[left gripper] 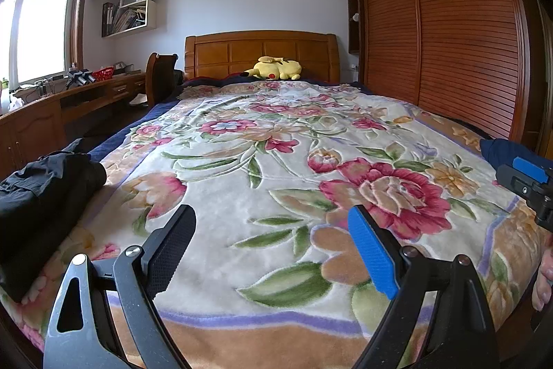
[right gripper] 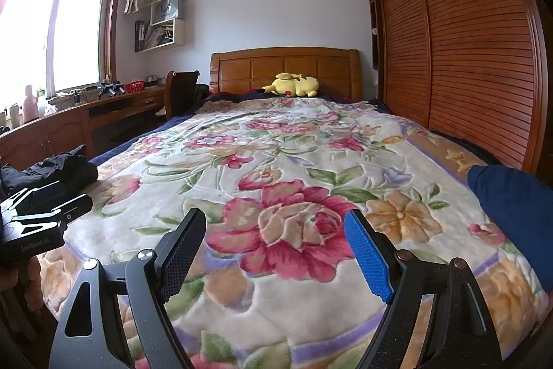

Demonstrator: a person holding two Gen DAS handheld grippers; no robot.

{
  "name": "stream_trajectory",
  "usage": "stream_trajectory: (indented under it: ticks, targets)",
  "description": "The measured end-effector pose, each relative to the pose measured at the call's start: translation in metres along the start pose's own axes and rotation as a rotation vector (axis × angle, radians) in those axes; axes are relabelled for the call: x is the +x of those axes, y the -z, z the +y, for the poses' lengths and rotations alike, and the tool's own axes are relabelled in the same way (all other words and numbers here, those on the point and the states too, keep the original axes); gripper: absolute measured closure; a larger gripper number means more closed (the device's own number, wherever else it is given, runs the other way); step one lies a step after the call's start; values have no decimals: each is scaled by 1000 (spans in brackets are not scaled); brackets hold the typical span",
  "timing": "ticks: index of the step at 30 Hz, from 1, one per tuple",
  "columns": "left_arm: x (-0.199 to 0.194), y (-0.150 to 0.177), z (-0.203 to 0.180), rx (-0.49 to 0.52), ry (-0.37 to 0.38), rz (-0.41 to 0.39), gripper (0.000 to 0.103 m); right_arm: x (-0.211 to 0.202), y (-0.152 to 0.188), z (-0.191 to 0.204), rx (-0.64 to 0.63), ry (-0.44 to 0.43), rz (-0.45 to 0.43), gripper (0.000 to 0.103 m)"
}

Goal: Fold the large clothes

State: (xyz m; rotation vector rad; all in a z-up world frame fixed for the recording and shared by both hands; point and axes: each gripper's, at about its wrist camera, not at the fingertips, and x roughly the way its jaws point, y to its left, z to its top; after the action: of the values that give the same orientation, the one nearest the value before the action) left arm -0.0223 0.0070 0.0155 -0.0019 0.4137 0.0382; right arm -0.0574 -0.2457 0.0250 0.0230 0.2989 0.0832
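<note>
1. Your left gripper (left gripper: 273,244) hangs over the near end of the bed, its jaws spread wide with nothing between them but the plush floral blanket (left gripper: 293,140) below.
2. Your right gripper (right gripper: 276,248) is the same: jaws apart, empty, poised above the big pink rose in the pattern.
3. The crumpled black garment (left gripper: 45,182) lies at the bed's left edge, off to the left of both grippers and a little ahead. Your left gripper is the nearer one; in the right wrist view the pile (right gripper: 62,168) sits just beyond it.
4. A dark blue cloth bundle (right gripper: 515,206) rests at the right edge, close beside your right gripper. Only part of it shows, so it may or may not be clothing.
5. Neither heap shows a clear long axis. I judge that folding has not started; the next reach probably goes left for the black garment, led by your left hand.
</note>
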Motion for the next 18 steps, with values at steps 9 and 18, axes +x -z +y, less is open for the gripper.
stream_trajectory:
  ticks: [9, 18]
  targets:
    - [-1, -1, -1, -1, 1, -1, 13, 0, 0, 1, -2, 1, 1, 19]
    - [-10, -5, -9, 10, 4, -11, 13, 0, 0, 1, 1, 2, -2, 19]
